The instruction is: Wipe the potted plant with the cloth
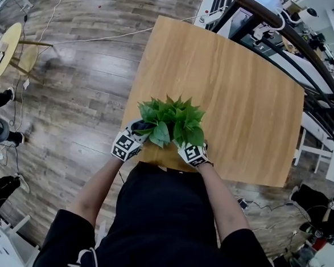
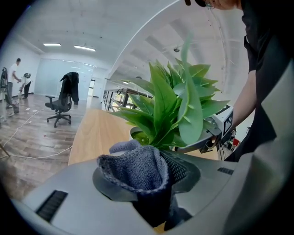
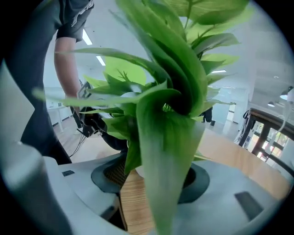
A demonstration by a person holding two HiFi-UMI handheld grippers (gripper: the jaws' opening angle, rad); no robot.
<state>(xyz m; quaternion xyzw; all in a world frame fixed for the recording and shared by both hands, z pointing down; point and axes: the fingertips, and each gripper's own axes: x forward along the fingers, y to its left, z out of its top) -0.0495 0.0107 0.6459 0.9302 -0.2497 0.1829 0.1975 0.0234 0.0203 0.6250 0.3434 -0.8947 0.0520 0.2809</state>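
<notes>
Plank flooring runs round a pale wooden table (image 1: 238, 96), with cables trailing across the boards and a small round yellow side table (image 1: 4, 50) off in the far corner. Through the left gripper view the room opens into a long, bright office: ceiling strip lights, a swivel chair (image 2: 59, 104) with a jacket over its back, and people (image 2: 14, 78) standing well away.

On the table, close to the near edge and just in front of the person, stands the plant (image 1: 172, 119). Its pot (image 2: 138, 136) is mostly hidden under the leaves. The left gripper (image 2: 147, 179) has its jaws pressed together on a grey-blue cloth (image 2: 135, 167), which bunches up above them and sits just short of the lowest leaves. The right gripper (image 3: 154, 183) has its jaws spread, with one long leaf (image 3: 167, 151) drooping between them and bare tabletop showing below. I cannot tell whether either jaw touches the pot.

The wipe itself looks about to start. To do it well, I would bring the loose fold of cloth, not the hard jaw tips, against one leaf and draw it from stem outward to the tip. The right gripper could steady that leaf or the pot, since the plant sits near the edge and a sideways push might tip it.
</notes>
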